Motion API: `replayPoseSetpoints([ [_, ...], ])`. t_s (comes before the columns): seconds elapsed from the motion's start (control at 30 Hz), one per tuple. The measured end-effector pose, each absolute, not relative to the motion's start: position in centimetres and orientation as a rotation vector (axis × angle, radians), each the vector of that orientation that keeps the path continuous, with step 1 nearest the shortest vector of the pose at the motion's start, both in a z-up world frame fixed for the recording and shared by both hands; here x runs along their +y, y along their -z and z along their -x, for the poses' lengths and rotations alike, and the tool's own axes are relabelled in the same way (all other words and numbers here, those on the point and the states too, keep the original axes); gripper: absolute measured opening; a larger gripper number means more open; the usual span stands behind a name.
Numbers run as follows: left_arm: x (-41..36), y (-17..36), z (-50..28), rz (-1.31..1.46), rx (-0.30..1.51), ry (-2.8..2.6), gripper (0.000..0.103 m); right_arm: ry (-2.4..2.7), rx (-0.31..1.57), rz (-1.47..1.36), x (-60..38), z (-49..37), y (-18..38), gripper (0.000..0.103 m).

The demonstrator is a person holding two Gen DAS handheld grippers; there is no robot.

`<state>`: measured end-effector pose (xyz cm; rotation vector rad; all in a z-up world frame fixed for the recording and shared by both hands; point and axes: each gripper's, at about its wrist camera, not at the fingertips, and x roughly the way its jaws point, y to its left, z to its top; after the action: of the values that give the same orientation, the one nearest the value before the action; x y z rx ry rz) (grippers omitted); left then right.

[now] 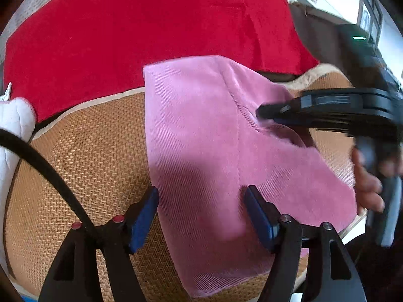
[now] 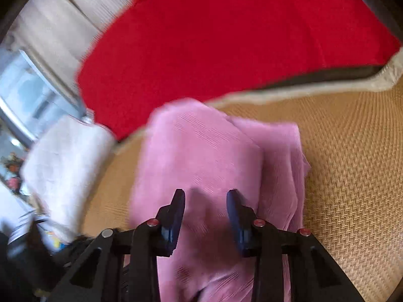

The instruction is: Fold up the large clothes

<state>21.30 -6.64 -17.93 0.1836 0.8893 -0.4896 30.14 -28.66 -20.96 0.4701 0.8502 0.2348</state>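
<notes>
While the left wrist view looks down, the pink garment (image 1: 201, 136) lies folded on the woven mat (image 1: 88, 156), running from the frame's centre to the lower right. The left gripper (image 1: 201, 216) stands wide at the bottom edge, its blue pads (image 1: 143, 219) apart over the cloth's near end and pressing nothing. From the right edge the right gripper (image 1: 262, 113) reaches in sideways, its tip at a raised crease of the pink cloth; whether it pinches that crease cannot be told from here. A hand (image 1: 370, 183) holds its handle at the right edge. A red cloth (image 1: 151, 30) fills the upper frame beyond the mat, and a white cloth (image 1: 15, 120) shows at the left edge, with a black cable (image 1: 50, 171) curving past it.

From the right wrist view, blurred, the garment (image 2: 201, 156) fills the middle and lower centre on the mat (image 2: 352, 163). The gripper (image 2: 205, 216) stands narrow, with pink cloth between its fingers (image 2: 176, 216) but a visible gap on both sides. Red cloth (image 2: 226, 37) lies above, a white cloth (image 2: 65, 166) at the left.
</notes>
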Motion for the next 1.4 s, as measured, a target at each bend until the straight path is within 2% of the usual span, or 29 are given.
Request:
replayPoseSetpoints([
  [0.03,-6.9,18.6,-21.5,-0.195,0.894,0.481,0.081,-0.228,0.877,-0.473,-28.7,-30.9,22.0,0.032],
  [0.13,-7.6,19.9,-22.0,-0.219,0.885,0.453,0.087,-0.246,0.85,-0.486,-29.0,-31.4,22.4,0.031],
  [0.33,-7.8,18.5,-21.2,-0.246,0.836,0.405,0.086,-0.239,0.814,-0.465,-29.6,-28.8,20.8,0.033],
  [0.53,-7.6,14.8,-16.8,-0.317,0.693,0.293,0.086,-0.188,0.716,-0.39,-30.1,-22.1,17.4,0.035],
  [0.6,-7.1,13.3,-15.5,-0.317,0.652,0.265,0.086,-0.175,0.693,-0.377,-30.2,-19.7,16.3,0.043],
  [0.63,-6.9,12.4,-14.8,-0.316,0.633,0.25,0.086,-0.168,0.679,-0.373,-30.3,-18.8,16.0,0.051],
  [0.67,-6.6,11.5,-14.0,-0.315,0.61,0.235,0.086,-0.154,0.647,-0.365,-30.3,-17.4,15.3,0.068],
  [0.7,-6.4,10.8,-13.4,-0.314,0.591,0.224,0.086,-0.146,0.628,-0.354,-29.8,-16.6,14.8,0.07],
  [1.0,-4.7,4.9,-8.0,-0.32,0.476,0.139,0.088,-0.101,0.531,-0.254,-26.9,-8.5,9.8,0.07],
  [1.1,-3.8,3.1,-6.3,-0.294,0.441,0.111,0.099,-0.085,0.513,-0.228,-26.2,-5.8,8.7,0.07],
  [1.4,-2.3,-0.7,-1.9,-0.235,0.355,0.082,0.1,-0.033,0.431,-0.174,-24.4,1.0,6.6,0.07],
])
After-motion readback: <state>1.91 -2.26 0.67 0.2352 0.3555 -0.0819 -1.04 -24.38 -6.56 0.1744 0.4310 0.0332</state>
